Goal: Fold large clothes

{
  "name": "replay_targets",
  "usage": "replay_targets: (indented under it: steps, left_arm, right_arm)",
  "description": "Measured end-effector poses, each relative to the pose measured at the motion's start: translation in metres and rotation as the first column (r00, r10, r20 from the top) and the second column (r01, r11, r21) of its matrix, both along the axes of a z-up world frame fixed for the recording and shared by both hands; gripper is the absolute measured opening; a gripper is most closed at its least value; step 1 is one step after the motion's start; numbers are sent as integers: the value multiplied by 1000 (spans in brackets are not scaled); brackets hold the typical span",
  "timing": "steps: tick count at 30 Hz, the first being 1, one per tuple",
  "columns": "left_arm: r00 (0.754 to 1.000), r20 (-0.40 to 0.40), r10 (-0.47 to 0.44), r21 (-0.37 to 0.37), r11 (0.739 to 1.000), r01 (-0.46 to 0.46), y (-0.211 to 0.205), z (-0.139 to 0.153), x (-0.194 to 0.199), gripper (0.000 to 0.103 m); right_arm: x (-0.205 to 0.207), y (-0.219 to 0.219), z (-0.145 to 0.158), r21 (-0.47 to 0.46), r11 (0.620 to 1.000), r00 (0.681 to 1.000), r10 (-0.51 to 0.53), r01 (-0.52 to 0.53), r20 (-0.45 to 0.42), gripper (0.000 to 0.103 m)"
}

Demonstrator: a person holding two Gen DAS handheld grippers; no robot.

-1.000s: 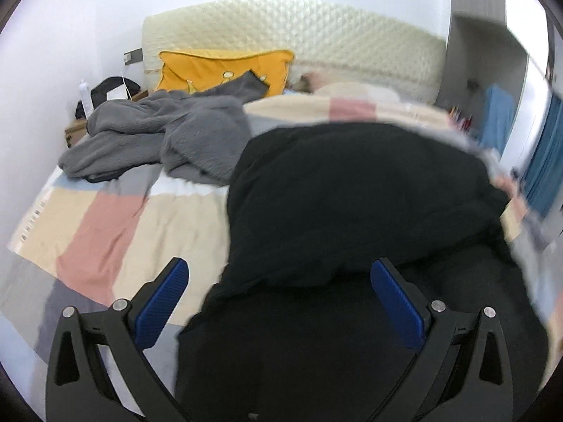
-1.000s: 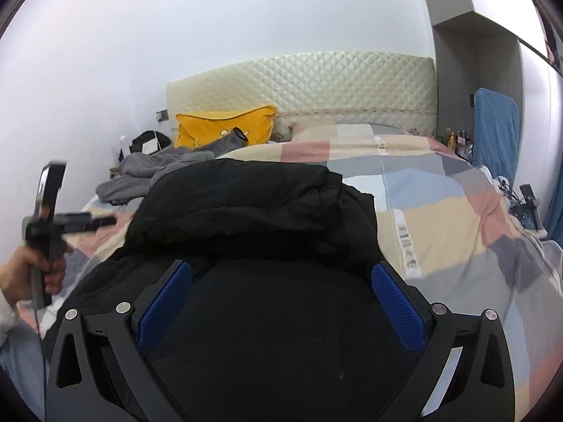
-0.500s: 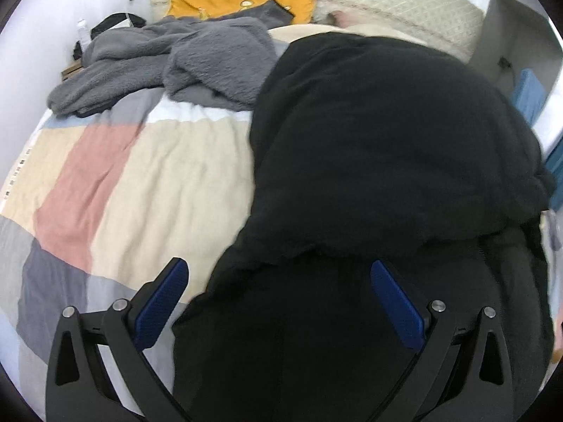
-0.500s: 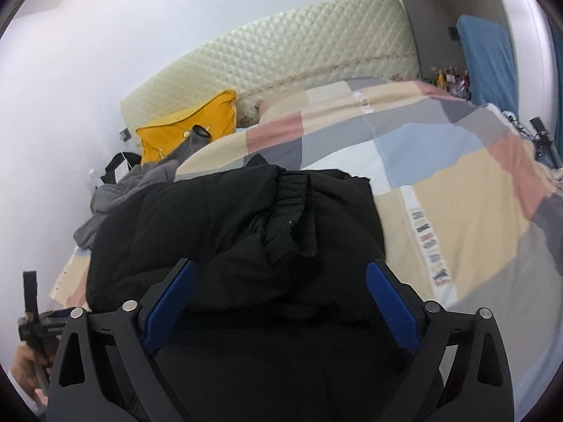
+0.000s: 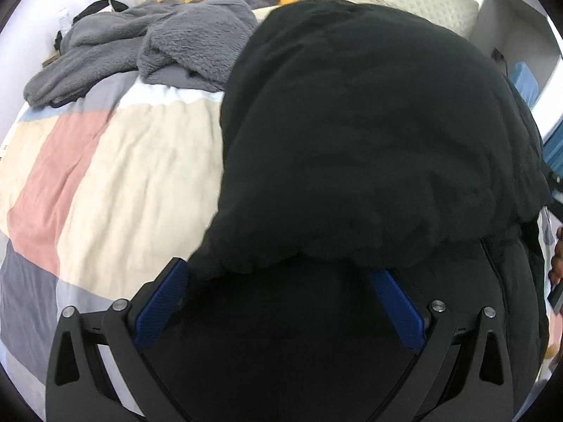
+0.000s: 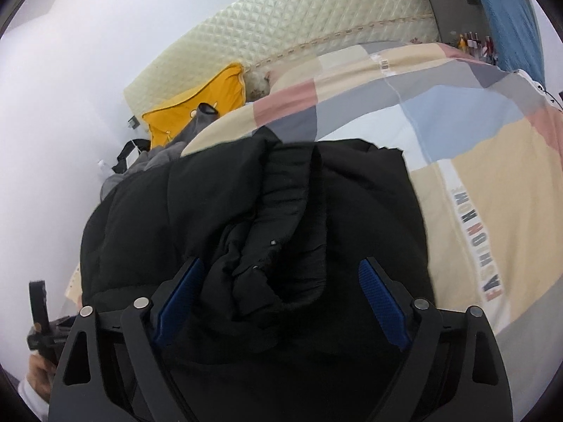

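Note:
A large black puffy jacket [image 5: 352, 133] lies folded over itself on the bed. My left gripper [image 5: 278, 270] points steeply down at the hem of its upper layer. Its blue pads [image 5: 162, 302] stand wide apart, with the hem lying across both tips and nothing pressed. In the right wrist view the jacket [image 6: 246, 204] shows a bunched ridge of fabric with snaps. My right gripper [image 6: 281, 263] straddles that ridge and its jaws are closing. The right pad [image 6: 383, 302] is still clear of the cloth.
The bed carries a patchwork quilt [image 5: 105, 176] in cream, pink, grey and blue. A grey fleece garment [image 5: 140, 45] is heaped at the far left, in front of a yellow pillow [image 6: 197, 109]. A cream quilted headboard [image 6: 316, 17] backs the bed. A hand [image 6: 35, 379] holds the other gripper at lower left.
The left gripper sank and tipped down toward the jacket's hem, which now reaches its tips. The right gripper swung sideways, rolled, came close over the bunched fabric, and its jaws narrowed.

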State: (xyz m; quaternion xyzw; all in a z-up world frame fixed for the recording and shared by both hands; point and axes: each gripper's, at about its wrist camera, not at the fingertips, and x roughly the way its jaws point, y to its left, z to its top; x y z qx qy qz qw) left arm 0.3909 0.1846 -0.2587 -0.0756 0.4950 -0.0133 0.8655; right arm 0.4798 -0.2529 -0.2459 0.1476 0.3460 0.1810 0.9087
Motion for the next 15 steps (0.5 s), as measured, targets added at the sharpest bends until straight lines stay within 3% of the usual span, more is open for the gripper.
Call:
replay_targets:
  steps: [1,3,6,10,15]
  left_arm:
    - [1000,1,18,0,1000,-18,3,-2,2,103]
    - [999,-3,37,23,999,-36,6,-6,7,103]
    - [998,-10,64,11,998,-64,16,-13,13,103]
    - [989,15,148,-40,988,-147,31,-9,12,103]
    - [971,127,204,14,978,-207,35,2,15,103]
  right_arm:
    - [-2,3,0,-16,1000,1000,8,-8,12,76]
    - [-5,9,3,-26,999,999,30,-29,41,54]
    - [-9,20,9,-58,997,996,62,-58,67,33]
    - [-21,27,23,-79,995,992,73,-65,105,24]
    - [-34,41,32,-94,994,988,69,-56,138,23]
